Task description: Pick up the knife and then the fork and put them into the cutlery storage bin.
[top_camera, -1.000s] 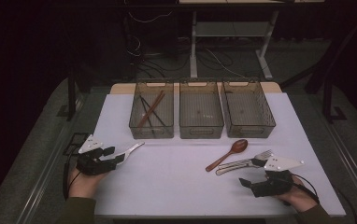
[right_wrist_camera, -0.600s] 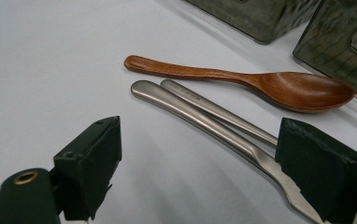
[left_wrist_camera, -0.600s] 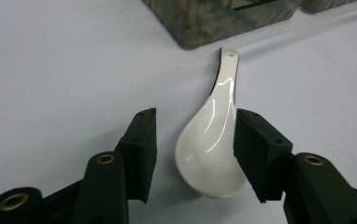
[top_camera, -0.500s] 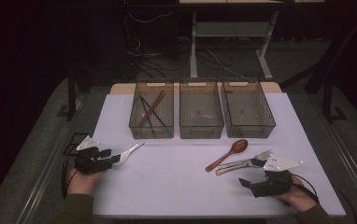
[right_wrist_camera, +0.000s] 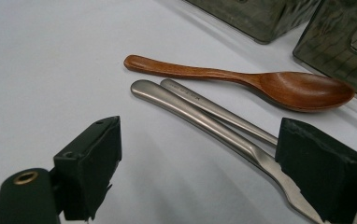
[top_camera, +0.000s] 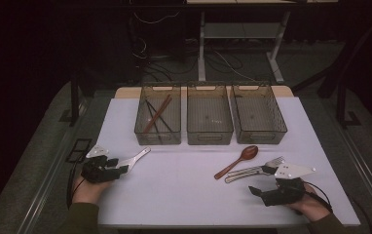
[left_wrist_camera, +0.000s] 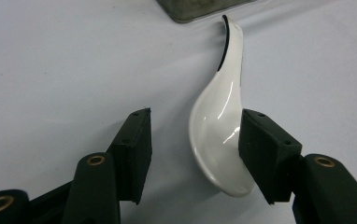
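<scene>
A white ceramic spoon (left_wrist_camera: 218, 130) lies on the white table, its handle pointing away toward a bin. My left gripper (left_wrist_camera: 195, 140) is open around its bowl: the right pad touches the bowl's side, the left pad stands apart. From above, that left gripper (top_camera: 120, 169) and the white spoon (top_camera: 136, 157) are at the table's left. My right gripper (right_wrist_camera: 204, 154) is open wide over two metal utensil handles (right_wrist_camera: 190, 109), one of them a fork, with a wooden spoon (right_wrist_camera: 242, 77) just beyond. In the high view the right gripper (top_camera: 258, 191) sits near the wooden spoon (top_camera: 237, 161).
Three dark mesh bins stand in a row at the back: the left bin (top_camera: 158, 141) holds chopsticks (top_camera: 156, 114), and the middle bin (top_camera: 209, 139) and right bin (top_camera: 259, 139) look bare. Open table (top_camera: 184, 195) lies between the two hands.
The left gripper has shifted slightly at the white spoon. The right gripper has hardly moved.
</scene>
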`<state>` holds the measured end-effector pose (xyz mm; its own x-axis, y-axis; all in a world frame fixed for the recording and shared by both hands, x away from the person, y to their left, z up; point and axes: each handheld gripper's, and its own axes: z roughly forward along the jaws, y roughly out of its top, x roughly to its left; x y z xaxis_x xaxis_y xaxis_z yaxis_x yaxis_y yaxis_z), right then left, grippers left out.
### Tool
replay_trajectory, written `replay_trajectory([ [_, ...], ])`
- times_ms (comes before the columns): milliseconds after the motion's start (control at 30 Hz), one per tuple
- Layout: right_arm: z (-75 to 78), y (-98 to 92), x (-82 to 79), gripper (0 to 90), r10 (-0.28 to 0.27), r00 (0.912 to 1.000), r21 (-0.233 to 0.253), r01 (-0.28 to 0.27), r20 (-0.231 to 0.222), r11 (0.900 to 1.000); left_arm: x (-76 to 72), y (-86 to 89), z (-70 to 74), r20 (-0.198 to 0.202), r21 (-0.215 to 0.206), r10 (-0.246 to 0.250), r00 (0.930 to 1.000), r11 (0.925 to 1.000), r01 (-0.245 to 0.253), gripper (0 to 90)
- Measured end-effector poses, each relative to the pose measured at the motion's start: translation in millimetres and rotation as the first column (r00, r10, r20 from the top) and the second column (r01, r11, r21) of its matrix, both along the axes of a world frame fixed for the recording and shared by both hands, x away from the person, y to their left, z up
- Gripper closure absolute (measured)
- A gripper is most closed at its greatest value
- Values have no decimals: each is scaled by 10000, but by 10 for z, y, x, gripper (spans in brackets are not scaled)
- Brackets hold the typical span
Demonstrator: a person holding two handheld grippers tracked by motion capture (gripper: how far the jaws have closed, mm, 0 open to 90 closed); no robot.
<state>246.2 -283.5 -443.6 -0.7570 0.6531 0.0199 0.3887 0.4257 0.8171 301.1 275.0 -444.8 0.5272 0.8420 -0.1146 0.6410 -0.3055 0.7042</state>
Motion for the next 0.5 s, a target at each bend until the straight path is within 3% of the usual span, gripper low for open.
replay_trajectory([
  [167,0,3,-1,143,-13,10000,-12,13,-9,10000,-13,-28,8,2,153,-246,9997,9996,246,495],
  [367,0,6,-4,143,-41,10000,-18,41,-49,10000,-21,-65,14,-237,-109,-628,9977,9980,626,640],
  [500,-2,7,-1,143,-26,10000,-29,26,-10,10000,-21,-80,29,-410,-128,-540,9977,9985,535,697],
])
